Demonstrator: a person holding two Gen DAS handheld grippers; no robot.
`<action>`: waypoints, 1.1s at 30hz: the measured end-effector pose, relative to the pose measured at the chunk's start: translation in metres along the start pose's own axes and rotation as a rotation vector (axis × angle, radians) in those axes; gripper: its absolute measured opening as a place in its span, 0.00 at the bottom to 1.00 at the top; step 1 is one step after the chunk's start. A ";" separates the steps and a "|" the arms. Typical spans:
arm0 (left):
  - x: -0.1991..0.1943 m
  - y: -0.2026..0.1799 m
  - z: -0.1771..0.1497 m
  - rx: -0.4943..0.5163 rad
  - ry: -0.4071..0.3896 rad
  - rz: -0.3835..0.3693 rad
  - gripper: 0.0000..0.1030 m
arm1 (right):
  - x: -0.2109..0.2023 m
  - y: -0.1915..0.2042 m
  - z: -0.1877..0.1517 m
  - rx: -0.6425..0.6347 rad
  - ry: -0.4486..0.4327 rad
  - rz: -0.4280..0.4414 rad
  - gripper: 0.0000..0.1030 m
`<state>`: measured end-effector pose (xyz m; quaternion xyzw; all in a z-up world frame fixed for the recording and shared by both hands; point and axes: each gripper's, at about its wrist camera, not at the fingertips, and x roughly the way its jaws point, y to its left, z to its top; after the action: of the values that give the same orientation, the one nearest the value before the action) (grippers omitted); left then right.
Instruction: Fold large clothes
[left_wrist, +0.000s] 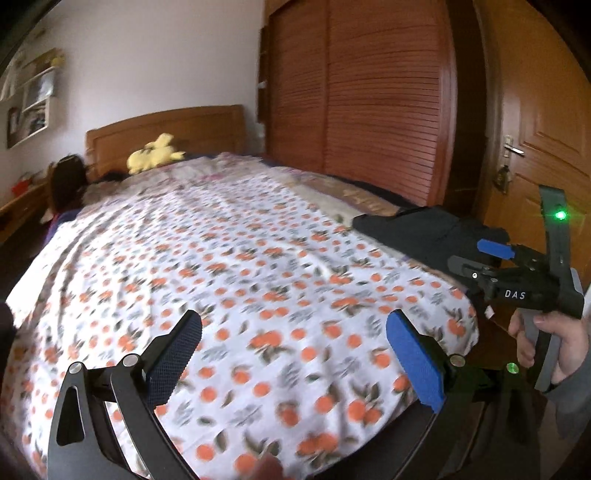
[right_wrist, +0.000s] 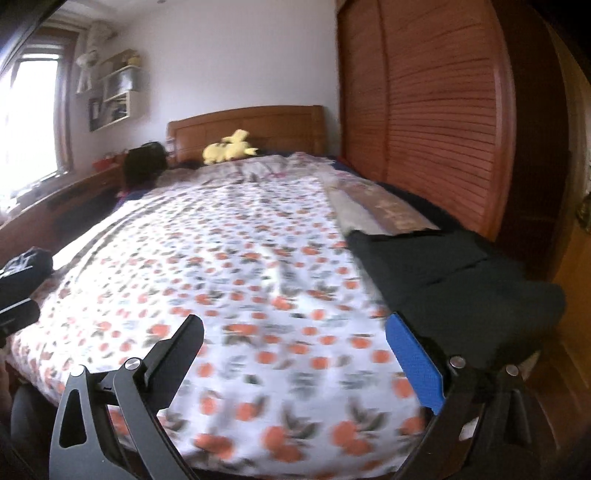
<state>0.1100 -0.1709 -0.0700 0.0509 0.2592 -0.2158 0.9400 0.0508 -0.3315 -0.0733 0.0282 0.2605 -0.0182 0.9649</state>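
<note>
A dark garment (left_wrist: 417, 232) lies folded at the right edge of the bed, on the white sheet with orange fruit print (left_wrist: 236, 266). It also shows in the right wrist view (right_wrist: 443, 273), just beyond my right gripper's blue pad. My left gripper (left_wrist: 295, 354) is open and empty above the sheet near the foot of the bed. My right gripper (right_wrist: 295, 354) is open and empty too. It shows from outside in the left wrist view (left_wrist: 491, 258), beside the dark garment.
A wooden headboard (left_wrist: 166, 129) and a yellow plush toy (left_wrist: 155, 153) are at the far end. A slatted wooden wardrobe (left_wrist: 362, 103) and a door (left_wrist: 535, 129) stand to the right. A dark bag (right_wrist: 144, 162) and a window ledge (right_wrist: 55, 195) are at the left.
</note>
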 end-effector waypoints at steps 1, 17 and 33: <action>-0.003 0.006 -0.003 -0.010 0.004 0.013 0.98 | 0.003 0.015 -0.001 -0.007 0.001 0.020 0.93; -0.081 0.100 -0.048 -0.192 -0.011 0.242 0.98 | -0.019 0.150 -0.017 -0.073 -0.019 0.198 0.93; -0.153 0.124 -0.032 -0.205 -0.109 0.349 0.98 | -0.063 0.174 0.008 -0.054 -0.135 0.226 0.93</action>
<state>0.0302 0.0060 -0.0214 -0.0128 0.2161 -0.0246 0.9760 0.0091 -0.1575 -0.0264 0.0300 0.1906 0.0958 0.9765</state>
